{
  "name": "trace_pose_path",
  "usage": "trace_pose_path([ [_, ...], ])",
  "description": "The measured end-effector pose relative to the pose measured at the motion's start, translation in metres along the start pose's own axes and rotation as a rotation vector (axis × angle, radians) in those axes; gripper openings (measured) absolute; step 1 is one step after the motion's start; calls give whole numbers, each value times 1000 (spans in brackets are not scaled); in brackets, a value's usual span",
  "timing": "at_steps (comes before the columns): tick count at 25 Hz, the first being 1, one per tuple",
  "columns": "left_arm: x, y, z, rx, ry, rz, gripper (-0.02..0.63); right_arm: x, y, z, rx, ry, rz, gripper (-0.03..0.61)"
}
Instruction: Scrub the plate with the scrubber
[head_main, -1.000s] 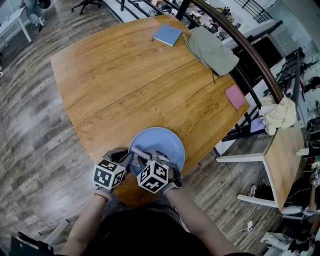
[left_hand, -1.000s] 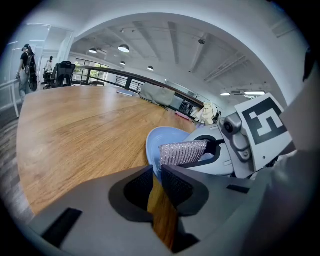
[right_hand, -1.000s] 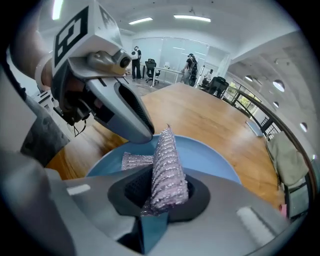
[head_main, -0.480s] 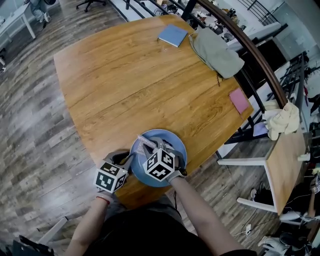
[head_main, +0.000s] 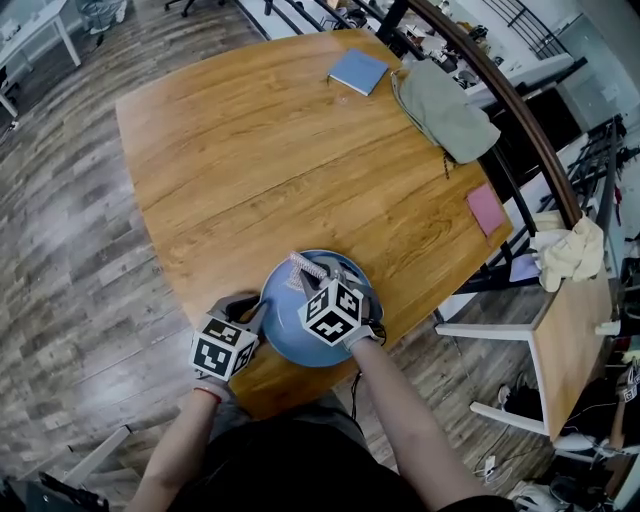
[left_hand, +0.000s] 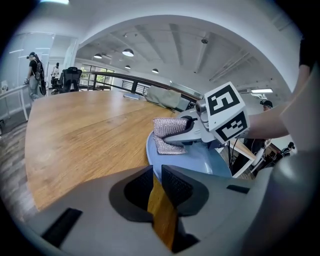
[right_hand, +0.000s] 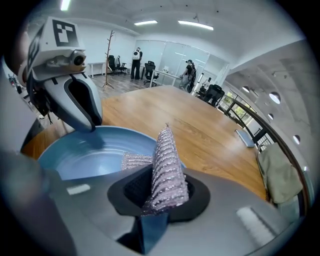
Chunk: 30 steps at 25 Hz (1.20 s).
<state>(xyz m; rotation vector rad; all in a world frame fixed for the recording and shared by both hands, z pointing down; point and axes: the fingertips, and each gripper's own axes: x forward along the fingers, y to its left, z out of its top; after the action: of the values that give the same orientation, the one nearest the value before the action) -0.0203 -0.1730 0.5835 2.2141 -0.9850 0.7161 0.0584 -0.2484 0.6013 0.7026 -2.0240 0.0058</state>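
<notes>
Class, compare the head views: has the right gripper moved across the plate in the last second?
Yes. Against the plate, the right gripper has slid away from the person, from the near rim towards the far rim, carrying the scrubber.

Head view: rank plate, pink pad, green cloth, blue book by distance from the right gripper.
1. Plate, under the right gripper.
2. Pink pad, off to its right.
3. Green cloth and blue book, far side: too close to call.

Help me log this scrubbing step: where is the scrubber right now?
In the head view the scrubber is clamped in the right tool, resting on the far left of the blue plate, at the near edge of the table.
</notes>
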Motion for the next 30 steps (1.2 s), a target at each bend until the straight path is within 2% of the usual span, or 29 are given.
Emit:
trace_pose_path([
  [9,-2,3,0,-2,5,1,50,-13,-33,-35,77,73,-92,71],
  [17,-2,2,-1,-2,9,4,50,-32,-38,-62,164,115,-149,69],
  [24,-1,-1,-1,9,16,-2,51,-58,-22,-90,245,145,-149,69],
  [30,-4,0,-2,17,14,1,51,-74,10,-96,316,140,-128,69],
])
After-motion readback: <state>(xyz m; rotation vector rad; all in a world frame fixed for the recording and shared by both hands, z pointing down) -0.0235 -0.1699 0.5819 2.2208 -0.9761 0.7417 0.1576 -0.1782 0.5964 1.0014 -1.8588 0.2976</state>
